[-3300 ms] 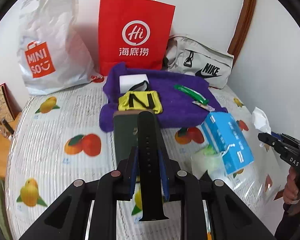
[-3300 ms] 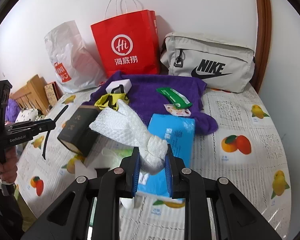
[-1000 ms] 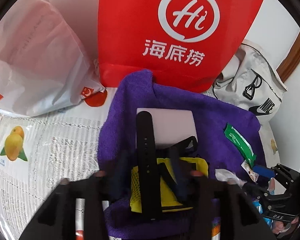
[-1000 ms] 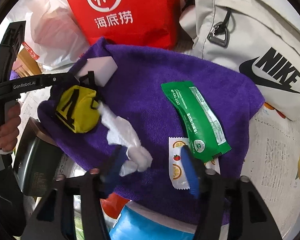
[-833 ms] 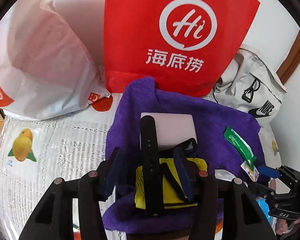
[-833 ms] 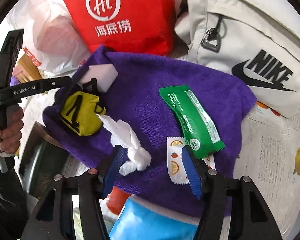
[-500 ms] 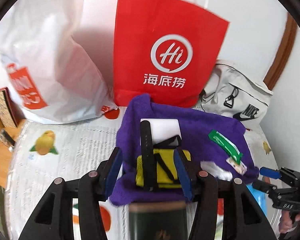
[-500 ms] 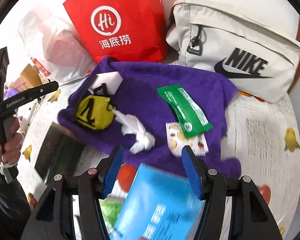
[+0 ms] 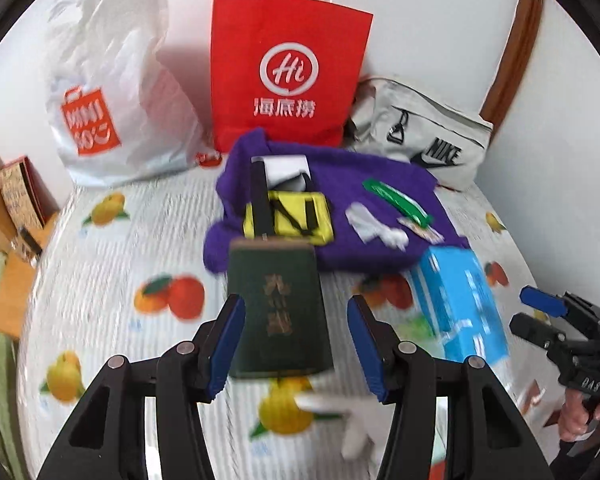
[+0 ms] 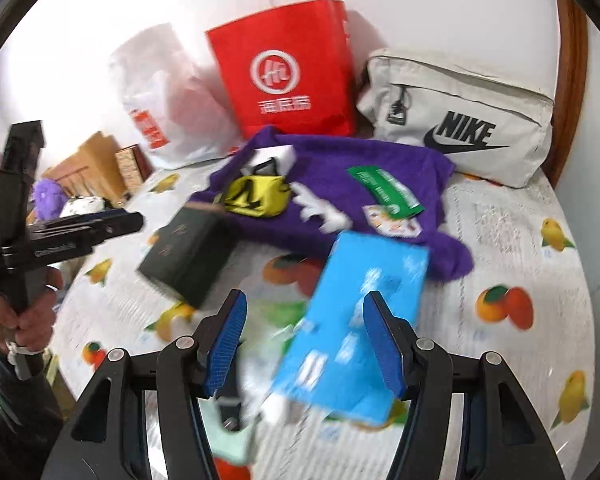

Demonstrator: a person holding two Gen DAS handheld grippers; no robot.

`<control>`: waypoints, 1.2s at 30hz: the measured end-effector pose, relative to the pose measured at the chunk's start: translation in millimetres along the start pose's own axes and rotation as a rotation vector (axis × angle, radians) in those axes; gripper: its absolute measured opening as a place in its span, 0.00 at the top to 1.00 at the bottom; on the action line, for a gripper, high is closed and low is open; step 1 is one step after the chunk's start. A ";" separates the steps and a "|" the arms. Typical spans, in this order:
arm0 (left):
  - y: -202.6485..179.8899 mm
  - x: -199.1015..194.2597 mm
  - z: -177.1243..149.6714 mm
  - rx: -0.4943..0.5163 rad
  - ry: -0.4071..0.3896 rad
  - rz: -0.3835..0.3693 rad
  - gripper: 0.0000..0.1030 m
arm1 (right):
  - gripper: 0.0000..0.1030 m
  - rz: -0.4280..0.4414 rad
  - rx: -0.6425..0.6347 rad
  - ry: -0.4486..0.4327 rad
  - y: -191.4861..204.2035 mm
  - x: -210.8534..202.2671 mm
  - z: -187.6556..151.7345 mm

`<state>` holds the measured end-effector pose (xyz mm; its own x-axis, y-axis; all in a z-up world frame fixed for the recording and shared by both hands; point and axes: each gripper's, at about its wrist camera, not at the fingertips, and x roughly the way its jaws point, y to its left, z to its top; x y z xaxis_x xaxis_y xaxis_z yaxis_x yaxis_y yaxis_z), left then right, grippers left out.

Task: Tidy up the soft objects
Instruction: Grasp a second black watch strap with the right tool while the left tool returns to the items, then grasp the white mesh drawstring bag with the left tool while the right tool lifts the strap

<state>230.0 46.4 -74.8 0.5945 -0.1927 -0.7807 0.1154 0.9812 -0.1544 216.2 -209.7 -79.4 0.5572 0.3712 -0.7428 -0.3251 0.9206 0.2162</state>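
1. Grippers first: the left gripper (image 9: pixel 296 350) has its blue pads apart and spreading a bit wider, nothing pinched between them. The right gripper (image 10: pixel 304 340) is spread too, empty. It also shows at the right edge of the left view, with "DAS" just readable on the body.
2. Tablecloth (image 9: pixel 112 276) is white with orange and pear prints, under a shiny clear cover.
3. Right ahead of the left pads lies a dark green box (image 9: pixel 278 308) with gold characters, too blurred to read. To its right a blue pack (image 10: pixel 356 312) with white print, also smeared.
4. Further on, the purple towel (image 9: pixel 352 184) has the soft stuff on it: a yellow pouch (image 9: pixel 296 220) with black straps that read like an "N", a black strap (image 9: pixel 259 200) laid across its left side, a crumpled white tissue (image 9: pixel 374 226) to the right, then a green sachet (image 10: pixel 384 190) and a small fruit-print packet (image 10: pixel 392 220), text unreadable.
5. A white box (image 9: pixel 288 168) sits at the far end of the towel.
6. Far row by the wall, left to right: a white plastic bag (image 9: pixel 112 92), orange logo blurred but looks like "MINISO", a red paper bag (image 9: pixel 288 76) with a white "Hi" circle and Chinese characters, and a beige bag (image 10: pixel 464 120) marked "NIKE".
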 end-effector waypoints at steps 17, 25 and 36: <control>13.8 -7.1 -100.1 -0.063 0.045 -0.035 0.42 | 0.58 0.094 -0.119 0.115 60.6 49.4 -80.4; 18.3 -0.2 -111.8 -0.085 0.060 -0.049 0.42 | 0.61 0.076 -0.116 0.165 65.0 84.2 -81.3; 14.2 -1.2 -115.1 -0.078 0.065 -0.049 0.42 | 0.76 0.060 -0.161 0.095 78.2 56.8 -80.0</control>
<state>139.4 60.4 -145.8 0.5366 -0.2423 -0.8083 0.0792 0.9681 -0.2377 161.3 -126.3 -155.4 0.4613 0.4048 -0.7895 -0.4776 0.8632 0.1635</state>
